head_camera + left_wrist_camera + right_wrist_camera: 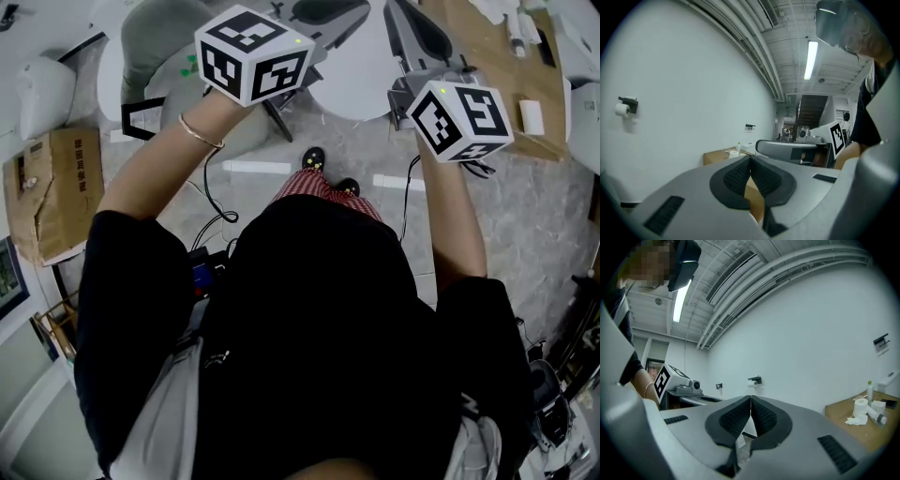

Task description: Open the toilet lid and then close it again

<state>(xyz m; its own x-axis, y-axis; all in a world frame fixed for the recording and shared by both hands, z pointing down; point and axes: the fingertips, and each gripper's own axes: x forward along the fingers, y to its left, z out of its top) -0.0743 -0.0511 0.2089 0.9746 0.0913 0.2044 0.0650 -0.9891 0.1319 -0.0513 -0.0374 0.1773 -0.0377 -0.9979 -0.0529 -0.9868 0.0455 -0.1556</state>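
Both grippers are up in front of the person, neither touching anything. L gripper: in my left gripper view the jaws are pressed together pad to pad, nothing between them, clenched on air. R gripper: same in the right gripper view, pads meet along a thin seam, empty.

In the head view the toilet lid reads as the white rounded shape on the floor at 12 o'clock, past the person's shoes, between the two marker cubes. It's apart from both grippers. Can't tell if it's up or down, since the grippers cover part of it.

Cardboard box sits on the floor at 9 o'clock. Brown bench at approx 1 o'clock carries tissue rolls and a small bottle. The wall ahead has a paper roll holder, and the left gripper view shows another holder w/ roll at 9 o'clock on its wall. Ceiling strip light is on. Bracelet on the L wrist.
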